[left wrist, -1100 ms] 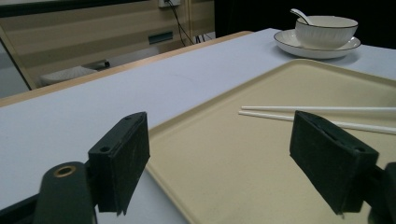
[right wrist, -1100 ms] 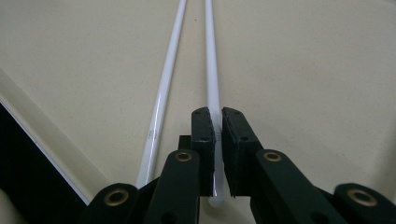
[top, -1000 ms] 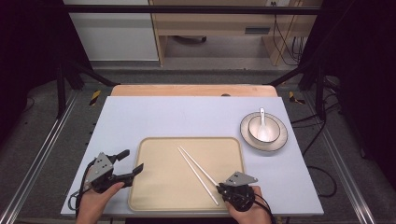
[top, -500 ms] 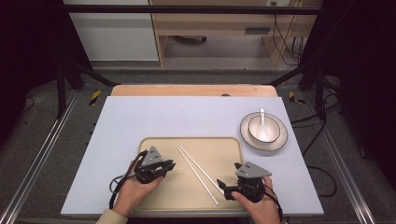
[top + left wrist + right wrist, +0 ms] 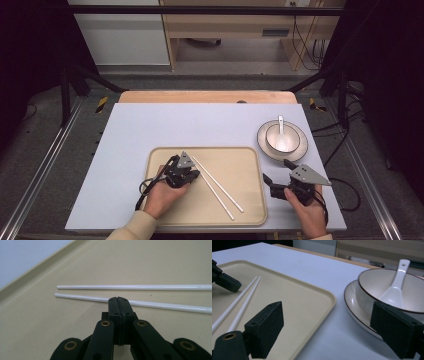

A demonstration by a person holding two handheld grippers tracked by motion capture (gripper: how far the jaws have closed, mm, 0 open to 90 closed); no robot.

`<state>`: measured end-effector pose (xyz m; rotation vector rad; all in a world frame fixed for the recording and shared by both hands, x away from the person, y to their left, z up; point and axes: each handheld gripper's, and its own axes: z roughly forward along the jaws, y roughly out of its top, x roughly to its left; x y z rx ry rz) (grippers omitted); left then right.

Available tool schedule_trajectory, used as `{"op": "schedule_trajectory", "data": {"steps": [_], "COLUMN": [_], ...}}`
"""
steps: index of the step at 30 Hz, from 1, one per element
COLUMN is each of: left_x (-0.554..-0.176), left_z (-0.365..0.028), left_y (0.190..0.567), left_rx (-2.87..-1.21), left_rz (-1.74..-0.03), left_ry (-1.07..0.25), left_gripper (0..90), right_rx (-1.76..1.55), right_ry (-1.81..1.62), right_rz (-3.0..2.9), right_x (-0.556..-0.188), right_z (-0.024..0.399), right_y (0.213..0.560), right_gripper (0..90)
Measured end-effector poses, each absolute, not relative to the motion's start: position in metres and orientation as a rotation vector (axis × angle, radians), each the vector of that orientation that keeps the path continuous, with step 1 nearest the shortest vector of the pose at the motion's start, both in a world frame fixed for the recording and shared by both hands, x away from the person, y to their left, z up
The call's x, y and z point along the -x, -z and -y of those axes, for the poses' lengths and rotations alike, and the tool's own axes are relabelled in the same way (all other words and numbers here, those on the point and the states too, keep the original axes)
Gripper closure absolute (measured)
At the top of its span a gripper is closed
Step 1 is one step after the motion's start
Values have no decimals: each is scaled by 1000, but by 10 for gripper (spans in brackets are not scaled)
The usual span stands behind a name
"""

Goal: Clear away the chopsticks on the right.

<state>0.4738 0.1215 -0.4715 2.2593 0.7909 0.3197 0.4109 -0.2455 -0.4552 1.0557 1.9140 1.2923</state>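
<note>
Jaws of left gripper (image 5: 194,176) pressed together beside chopsticks (image 5: 216,183); right gripper (image 5: 278,173) jaws spread.

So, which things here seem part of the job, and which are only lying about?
Likely in use:
- chopsticks
- tray
- left tongs, shut beside the chopsticks
- right tongs, open

Lying about, it seems:
- bowl
- spoon
- plate

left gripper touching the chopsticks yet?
Cannot tell. In the left gripper view the shut left gripper overlaps the nearer chopstick, hiding any contact; the high view is too coarse.
</note>
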Motion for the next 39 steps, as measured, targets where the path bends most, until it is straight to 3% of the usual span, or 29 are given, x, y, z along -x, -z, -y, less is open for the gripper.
{"op": "schedule_trajectory", "data": {"steps": [11,22,31,39], "left_x": [-497,-510,-501,-476], "left_z": [-111,-60,-27,-32], "left_y": [474,473,475,469], "left_rx": [-2236,-2299,-2304,-2362], "left_rz": [-787,-611,-531,-448], "left_ry": [-333,-301,-260,-229], "left_gripper": [891,892,892,892], "right_rx": [-1155,-1187,-1186,-1197], "right_ry": [-1281,-1272,-1279,-1277], "right_rz": [-1830,-1807,-1819,-1821], "right_x": [-412,-413,-414,-414], "right_z": [271,274,272,273], "right_y": [459,460,461,461], "right_gripper": [129,144,149,149]}}
